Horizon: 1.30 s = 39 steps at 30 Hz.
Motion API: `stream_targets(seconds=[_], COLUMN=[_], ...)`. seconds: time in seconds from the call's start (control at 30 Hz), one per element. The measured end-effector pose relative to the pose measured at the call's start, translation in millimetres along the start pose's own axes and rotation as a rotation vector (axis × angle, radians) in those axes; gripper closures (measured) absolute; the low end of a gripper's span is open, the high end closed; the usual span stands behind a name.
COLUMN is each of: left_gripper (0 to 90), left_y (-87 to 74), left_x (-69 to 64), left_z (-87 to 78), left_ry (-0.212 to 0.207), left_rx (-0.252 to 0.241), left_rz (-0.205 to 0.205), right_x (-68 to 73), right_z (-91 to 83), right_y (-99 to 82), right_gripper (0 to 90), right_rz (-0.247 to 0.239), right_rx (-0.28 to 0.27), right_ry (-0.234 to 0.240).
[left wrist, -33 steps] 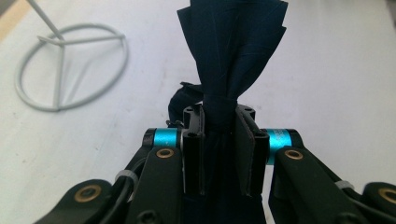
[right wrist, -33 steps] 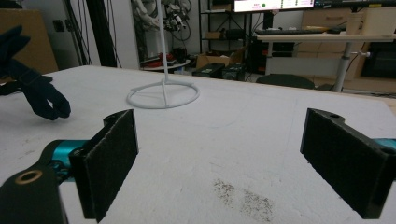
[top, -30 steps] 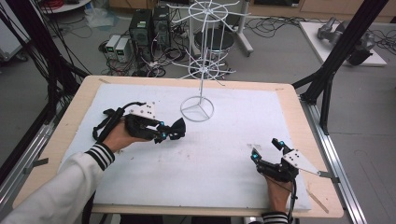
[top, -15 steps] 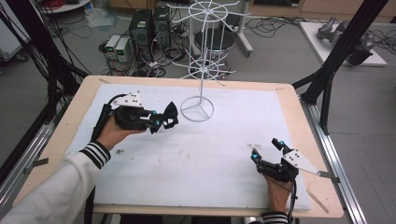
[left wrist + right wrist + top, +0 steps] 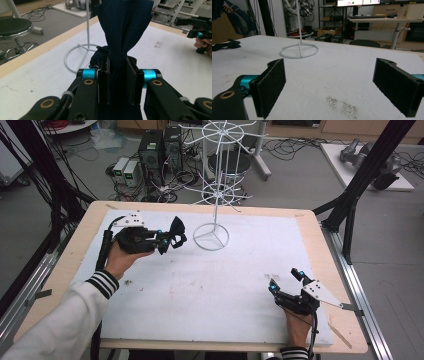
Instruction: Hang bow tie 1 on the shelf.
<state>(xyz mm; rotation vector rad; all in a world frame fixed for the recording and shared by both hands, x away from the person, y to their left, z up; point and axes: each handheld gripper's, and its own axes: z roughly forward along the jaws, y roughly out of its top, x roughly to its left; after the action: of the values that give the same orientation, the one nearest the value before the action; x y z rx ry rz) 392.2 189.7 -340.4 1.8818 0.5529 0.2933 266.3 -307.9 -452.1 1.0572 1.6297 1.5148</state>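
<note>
- One dark blue bow tie (image 5: pixel 174 234) is clamped in the left gripper (image 5: pixel 167 240) and held off the table, just beside the rack's ring base.
- One white wire rack (image 5: pixel 216 195) is seen standing on the white mat (image 5: pixel 210 290).
- The right gripper (image 5: pixel 285 281) is held with its jaws wide apart and nothing between them, low at the mat's near right corner.
- Two grippers are counted, well apart.

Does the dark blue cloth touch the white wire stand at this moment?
Apart. In the high view, the dark blue cloth held by the left tongs hangs left of the white wire stand, with bare mat between them.
</note>
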Motion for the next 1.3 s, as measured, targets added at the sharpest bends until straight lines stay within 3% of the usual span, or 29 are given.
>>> stream_targets(seconds=[0.5, 0.7, 0.97, 1.3], left_gripper=[74.6, 74.6, 74.6, 74.6], left_y=[18.5, 24.8, 25.4, 43.0], left_x=[6.5, 10.5, 13.8, 17.4], left_z=[-1.5, -3.5, -3.5, -2.7], left_ry=[0.045, 0.058, 0.080, 0.095], left_rx=[-0.054, -0.101, -0.101, -0.110], left_rz=[-0.020, -0.048, -0.063, -0.065], right_x=[0.0, -0.1, -0.1, 0.0], right_z=[0.0, 0.0, -0.1, -0.1], right_y=[0.0, 0.0, 0.0, 0.0], right_gripper=[10.6, 10.6, 10.6, 10.6], right_rz=[0.000, 0.001, 0.000, 0.002], right_rx=[0.000, 0.000, 0.001, 0.001], right_ry=[0.000, 0.002, 0.001, 0.001])
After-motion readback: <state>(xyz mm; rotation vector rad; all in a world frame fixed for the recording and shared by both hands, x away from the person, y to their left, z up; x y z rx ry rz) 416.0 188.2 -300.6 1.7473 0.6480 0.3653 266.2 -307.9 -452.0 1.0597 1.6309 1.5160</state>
